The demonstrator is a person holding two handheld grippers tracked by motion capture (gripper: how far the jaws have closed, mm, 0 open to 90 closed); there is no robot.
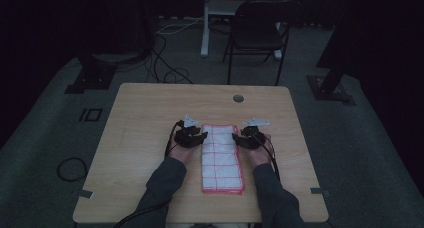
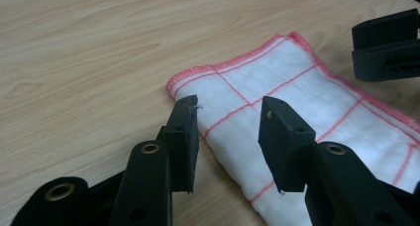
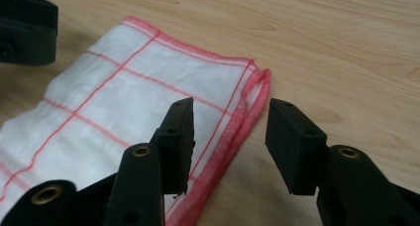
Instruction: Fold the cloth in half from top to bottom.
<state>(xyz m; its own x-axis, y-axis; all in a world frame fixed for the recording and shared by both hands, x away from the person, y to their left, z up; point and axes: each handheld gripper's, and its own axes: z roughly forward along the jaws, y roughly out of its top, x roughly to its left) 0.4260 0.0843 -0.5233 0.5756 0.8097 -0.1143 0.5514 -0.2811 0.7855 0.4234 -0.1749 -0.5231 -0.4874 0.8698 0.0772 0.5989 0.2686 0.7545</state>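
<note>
Currently, folded white cloth with red grid lines lies flat on the bench, long axis running from near the person's edge toward the middle. Left gripper sits at the cloth's far left corner, jaws apart, straddling the hemmed edge, nothing clamped. Right gripper at the far right corner, jaws likewise spread either side of the red hem, holding nothing. Both hands rest on the bench beside the cloth
</note>
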